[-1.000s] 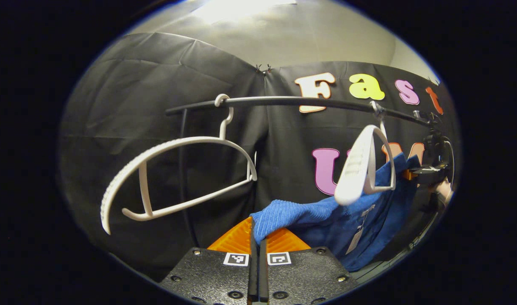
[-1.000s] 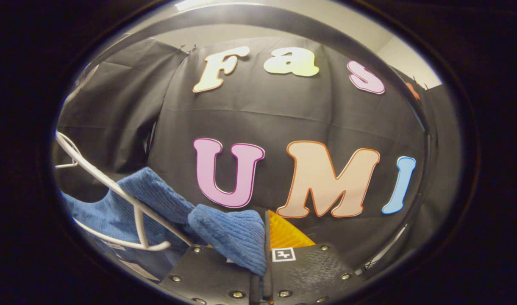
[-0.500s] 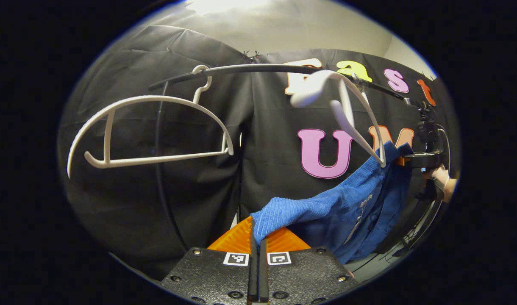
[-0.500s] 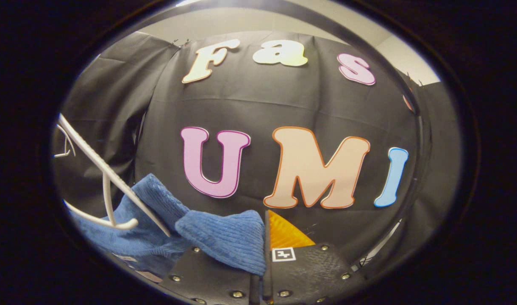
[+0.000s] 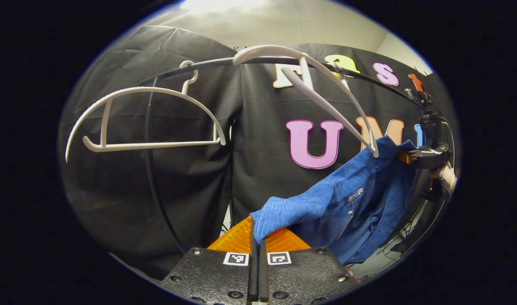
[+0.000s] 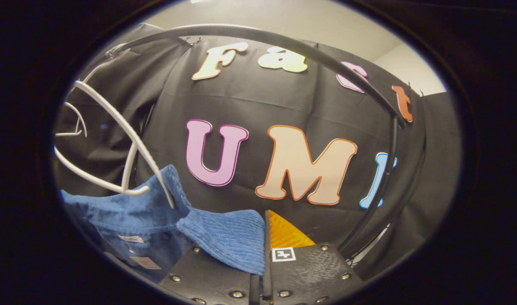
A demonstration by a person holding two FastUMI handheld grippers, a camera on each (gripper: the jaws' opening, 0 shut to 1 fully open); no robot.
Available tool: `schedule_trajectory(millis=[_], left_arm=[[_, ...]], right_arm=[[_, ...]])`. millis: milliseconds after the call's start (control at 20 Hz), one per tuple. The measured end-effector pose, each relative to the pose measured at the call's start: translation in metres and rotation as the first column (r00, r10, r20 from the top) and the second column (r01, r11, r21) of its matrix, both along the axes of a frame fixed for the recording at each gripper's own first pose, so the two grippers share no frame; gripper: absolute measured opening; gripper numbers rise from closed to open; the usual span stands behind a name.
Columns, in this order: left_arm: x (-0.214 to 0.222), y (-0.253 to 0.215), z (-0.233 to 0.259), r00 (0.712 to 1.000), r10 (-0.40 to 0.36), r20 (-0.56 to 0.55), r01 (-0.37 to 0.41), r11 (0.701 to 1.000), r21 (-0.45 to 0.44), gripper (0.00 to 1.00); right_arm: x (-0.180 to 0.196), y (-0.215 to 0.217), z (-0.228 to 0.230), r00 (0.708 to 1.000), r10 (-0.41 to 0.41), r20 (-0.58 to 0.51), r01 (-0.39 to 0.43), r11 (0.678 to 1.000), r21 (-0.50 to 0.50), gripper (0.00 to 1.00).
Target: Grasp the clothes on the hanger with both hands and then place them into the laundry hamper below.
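While you look along your left gripper [image 5: 257, 237] in the left gripper view, its fingers are pressed together on a corner of the blue garment [image 5: 351, 203], pinching the ribbed cloth right at the tips. From that pinch the garment stretches up and to the right, hanging slack in the middle with a small tag showing on its inner side. Your right gripper [image 6: 262, 250] does the same in the right gripper view: its fingers are closed on a folded edge of the same blue garment [image 6: 224, 241], which drapes over the left finger and falls away to the lower left, where two pale labels lie on the cloth. In the left gripper view the right gripper [image 5: 423, 154] shows farther off at the right edge, gripping the garment's far end, with a hand [image 5: 445, 178] just below it. A white hanger [image 5: 326, 97] swings tilted just above the garment, one tip touching the cloth near the right gripper. A second white hanger [image 5: 144, 123] hangs bare to the left, well apart. Both hook on the dark curved rail [image 5: 224, 63], and its upright post [image 6: 375, 190] stands beyond your right gripper.
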State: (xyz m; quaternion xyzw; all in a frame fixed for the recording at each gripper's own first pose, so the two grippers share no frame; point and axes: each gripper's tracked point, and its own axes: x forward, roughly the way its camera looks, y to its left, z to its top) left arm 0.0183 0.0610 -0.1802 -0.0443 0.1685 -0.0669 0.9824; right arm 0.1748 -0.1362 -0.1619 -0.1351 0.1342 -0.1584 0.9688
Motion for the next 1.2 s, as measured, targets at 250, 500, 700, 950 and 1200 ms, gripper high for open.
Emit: schedule_trajectory(millis=[250, 500, 700, 950, 1200], left_arm=[[-0.005, -0.012, -0.010, 0.999, -0.048, -0.023, 0.048, 0.999, 0.015, 0.02], [-0.007, -0.020, -0.026, 0.995, -0.071, -0.065, 0.071, 0.997, -0.005, 0.02], [-0.006, -0.035, -0.028, 0.991, -0.118, -0.070, 0.118, 0.993, -0.002, 0.02], [-0.007, -0.057, -0.026, 0.981, -0.183, -0.067, 0.182, 0.983, -0.015, 0.02], [-0.005, -0.085, -0.014, 0.964, -0.264, -0.040, 0.263, 0.964, -0.029, 0.02]], right_arm=[[-0.009, -0.010, -0.011, 0.999, -0.044, -0.024, 0.045, 0.998, 0.040, 0.08], [-0.023, -0.016, -0.023, 0.996, -0.076, -0.053, 0.078, 0.996, 0.039, 0.08], [-0.043, -0.035, -0.036, 0.987, -0.139, -0.079, 0.142, 0.989, 0.044, 0.08], [-0.076, -0.044, -0.056, 0.980, -0.156, -0.124, 0.164, 0.985, 0.055, 0.08], [-0.098, -0.025, -0.066, 0.983, -0.108, -0.150, 0.119, 0.991, 0.068, 0.08]])
